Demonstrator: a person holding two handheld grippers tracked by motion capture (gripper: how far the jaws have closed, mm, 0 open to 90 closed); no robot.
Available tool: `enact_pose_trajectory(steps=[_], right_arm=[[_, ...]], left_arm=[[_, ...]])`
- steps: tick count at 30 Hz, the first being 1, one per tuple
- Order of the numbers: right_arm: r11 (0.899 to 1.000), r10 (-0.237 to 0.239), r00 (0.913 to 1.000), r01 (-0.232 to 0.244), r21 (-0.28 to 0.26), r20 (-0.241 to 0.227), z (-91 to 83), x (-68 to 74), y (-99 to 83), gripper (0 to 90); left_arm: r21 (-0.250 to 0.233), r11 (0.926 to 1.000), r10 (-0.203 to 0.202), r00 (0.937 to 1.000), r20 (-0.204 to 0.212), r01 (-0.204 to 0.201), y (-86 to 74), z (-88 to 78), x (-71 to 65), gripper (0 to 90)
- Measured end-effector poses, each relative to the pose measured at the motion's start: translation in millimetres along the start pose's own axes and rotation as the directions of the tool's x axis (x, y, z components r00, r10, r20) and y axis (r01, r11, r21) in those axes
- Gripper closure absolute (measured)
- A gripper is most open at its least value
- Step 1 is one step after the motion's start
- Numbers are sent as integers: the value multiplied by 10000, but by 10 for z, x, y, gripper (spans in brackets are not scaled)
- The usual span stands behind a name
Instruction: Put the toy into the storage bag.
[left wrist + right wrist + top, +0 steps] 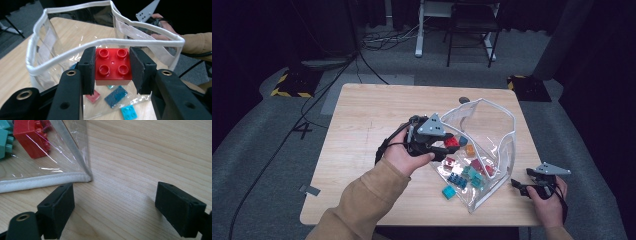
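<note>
Loading a brick into a pouch. The left gripper, at the centre of the high view, pinches a red four-stud brick squarely between its two pads — studs facing the camera, both side faces fully covered in the left gripper view. The brick hangs at the mouth of the clear pouch, whose white-bound rim arches across the upper half of the left gripper view; loose teal, blue and red bricks lie inside the pouch at centre right, and one teal brick sits on the wooden table just outside its lower edge. The right gripper, at the lower right of the high view, rests with jaws spread wide and nothing between them, just beside the pouch's bound corner. To do the step well, the brick should probably clear the rim before release — the pouch wall is limp and could fold inward if nudged.
</note>
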State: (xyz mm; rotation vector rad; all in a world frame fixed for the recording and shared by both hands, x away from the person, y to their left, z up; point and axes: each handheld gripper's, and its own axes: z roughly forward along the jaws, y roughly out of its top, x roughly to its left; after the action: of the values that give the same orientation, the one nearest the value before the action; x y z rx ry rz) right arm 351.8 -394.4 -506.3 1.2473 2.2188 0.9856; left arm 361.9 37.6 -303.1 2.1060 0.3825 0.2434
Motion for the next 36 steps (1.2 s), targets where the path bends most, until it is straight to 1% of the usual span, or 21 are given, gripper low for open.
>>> enact_pose_trajectory(steps=[4, 9, 11, 16, 18, 21, 27, 32, 36], right_arm=[[10000, -5, 10000, 5, 6, -5, 0, -1, 0, 160], [10000, -3, 10000, 3, -1, -5, 0, 0, 0, 160], [10000, -3, 10000, 3, 0, -3, 0, 0, 0, 160], [10000, -6, 10000, 6, 4, -6, 0, 0, 0, 160], [10000, -3, 10000, 3, 0, -5, 0, 0, 0, 160], [10000, -7, 10000, 7, 3, -4, 0, 0, 0, 160], [10000, -7, 10000, 7, 1, -1, 0, 0, 0, 160], [10000, -5, 10000, 5, 6, -4, -1, 0, 0, 160], [10000, -7, 10000, 7, 3, -3, -1, 0, 0, 160]], left_arm=[[-157, 9999, 28, 10000, -94, -29, 74, -10, 50, 590], [-453, 9990, -43, 9999, -141, 36, 169, -6, 118, 590], [-584, 9983, -8, 9998, -221, -5, 204, -3, 137, 589], [-766, 9970, -73, 9997, -224, 56, 282, 13, 193, 589], [-856, 9962, -147, 9998, -138, 134, 316, 34, 210, 589], [-950, 9954, -146, 9999, -70, 139, 381, 83, 230, 590], [-1119, 9935, -192, 9998, -75, 183, 500, 227, 256, 589], [-1244, 9917, -324, 9994, -95, 309, 555, 337, 285, 589], [-1303, 9911, -299, 9995, -72, 287, 585, 454, 332, 588]])
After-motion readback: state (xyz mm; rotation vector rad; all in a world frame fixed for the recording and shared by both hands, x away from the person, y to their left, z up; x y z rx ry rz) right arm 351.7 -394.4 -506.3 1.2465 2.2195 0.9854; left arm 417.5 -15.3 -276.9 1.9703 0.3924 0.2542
